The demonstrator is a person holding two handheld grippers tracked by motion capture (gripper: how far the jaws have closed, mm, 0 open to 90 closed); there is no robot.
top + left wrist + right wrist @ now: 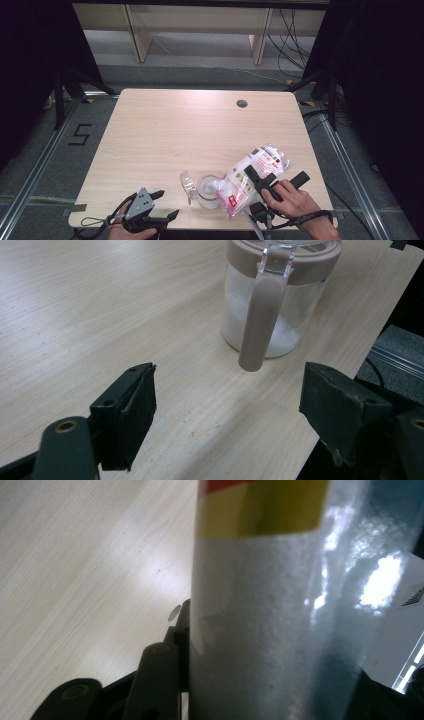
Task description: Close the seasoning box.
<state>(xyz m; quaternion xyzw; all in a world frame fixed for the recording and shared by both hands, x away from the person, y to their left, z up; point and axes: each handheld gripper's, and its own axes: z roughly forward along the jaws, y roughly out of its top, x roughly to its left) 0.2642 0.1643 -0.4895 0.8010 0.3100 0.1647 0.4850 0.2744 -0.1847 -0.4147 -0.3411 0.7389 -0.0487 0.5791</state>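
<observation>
We had the right gripper clamped on the bag, tilted over the jar. Our left gripper sat open near the table edge, holding nothing.

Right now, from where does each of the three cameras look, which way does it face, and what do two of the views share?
High view: above the person's side, facing forward and down on the table; shows both hands, left gripper and right gripper.
Left gripper view: rides the left gripper, looks between its open jaws at the jar.
Right gripper view: rides the right gripper, close against the bag between its jaws.
Shared: jar and bag also appear in the high view.
</observation>
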